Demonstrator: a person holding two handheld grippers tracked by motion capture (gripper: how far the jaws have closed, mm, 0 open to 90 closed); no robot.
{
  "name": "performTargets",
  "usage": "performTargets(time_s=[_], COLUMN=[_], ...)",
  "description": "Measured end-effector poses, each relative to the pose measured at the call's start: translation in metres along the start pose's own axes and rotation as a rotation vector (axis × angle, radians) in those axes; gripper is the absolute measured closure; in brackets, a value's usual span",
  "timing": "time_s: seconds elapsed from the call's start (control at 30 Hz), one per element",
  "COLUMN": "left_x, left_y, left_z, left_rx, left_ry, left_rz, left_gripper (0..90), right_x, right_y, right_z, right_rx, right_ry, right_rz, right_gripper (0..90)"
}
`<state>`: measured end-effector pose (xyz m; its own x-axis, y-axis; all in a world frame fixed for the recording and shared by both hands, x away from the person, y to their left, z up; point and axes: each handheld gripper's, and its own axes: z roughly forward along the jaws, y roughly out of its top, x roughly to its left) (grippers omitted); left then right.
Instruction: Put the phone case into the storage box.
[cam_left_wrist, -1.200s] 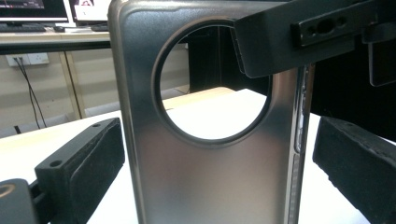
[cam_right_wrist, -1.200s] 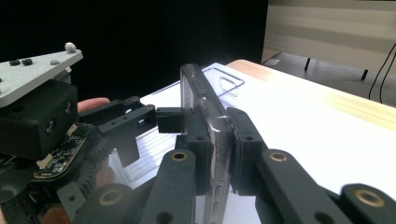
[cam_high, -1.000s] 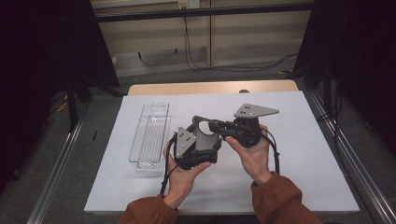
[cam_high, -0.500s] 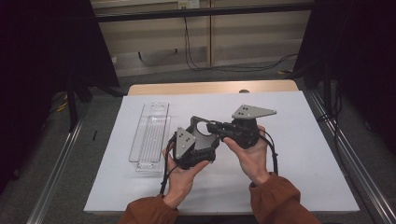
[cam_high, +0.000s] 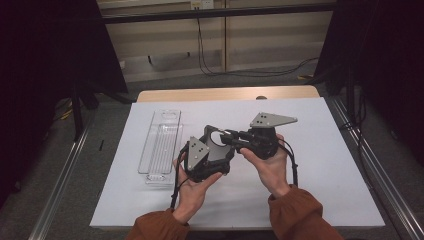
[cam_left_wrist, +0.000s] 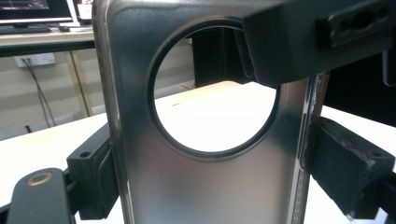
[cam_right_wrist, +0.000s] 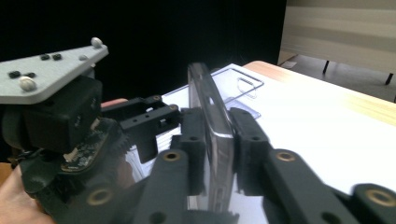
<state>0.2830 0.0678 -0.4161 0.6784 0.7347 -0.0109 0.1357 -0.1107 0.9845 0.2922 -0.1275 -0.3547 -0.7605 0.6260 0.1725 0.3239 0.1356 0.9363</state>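
A smoky clear phone case (cam_high: 216, 141) with a round camera hole (cam_left_wrist: 214, 88) is held above the white table (cam_high: 325, 165) between both grippers. My left gripper (cam_high: 212, 150) is shut on the case across its width; its black pads (cam_left_wrist: 348, 165) press both long edges. My right gripper (cam_high: 234, 140) is shut on the same case from the right, and the case (cam_right_wrist: 212, 126) stands edge-on between its pads (cam_right_wrist: 194, 140). In the right gripper view the left gripper's body (cam_right_wrist: 56, 116) sits close on the left. A hand holds each gripper.
A clear plastic tray (cam_high: 161, 144) lies on the white sheet left of the hands, and the tray (cam_right_wrist: 238, 86) sits beyond the case in the right gripper view. A wooden table edge (cam_high: 225, 93) runs along the back. Metal rails (cam_high: 372, 170) flank the table.
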Motion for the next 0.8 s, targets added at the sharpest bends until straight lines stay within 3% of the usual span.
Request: performTargets(time_s=[0.23,0.47,0.53,0.67,0.8], left_x=[0.001,0.007,0.008,0.013,0.017], left_y=[0.0,0.0,0.0,0.001,0.001], left_z=[0.0,-0.001,-0.001,-0.002,-0.003], left_rx=[0.006,0.009,0.013,0.01,0.012], left_ry=[-0.004,-0.01,-0.01,0.008,0.02], left_rz=[-0.012,-0.03,-0.06,-0.036,-0.041], left_gripper=[13.2,13.2,13.2,13.2,13.2], right_x=[-0.001,-0.003,-0.003,-0.006,-0.009], right_y=[-0.001,0.0,0.0,0.0,0.0], right_z=[0.001,-0.002,-0.002,-0.006,-0.011], right_rx=[0.009,-0.011,-0.018,-0.036,-0.059], right_ry=[0.002,-0.01,-0.022,-0.028,-0.038], right_rz=[0.002,-0.008,-0.01,-0.004,0.0], right_gripper=[60.0,34.8,27.8,19.7,12.5])
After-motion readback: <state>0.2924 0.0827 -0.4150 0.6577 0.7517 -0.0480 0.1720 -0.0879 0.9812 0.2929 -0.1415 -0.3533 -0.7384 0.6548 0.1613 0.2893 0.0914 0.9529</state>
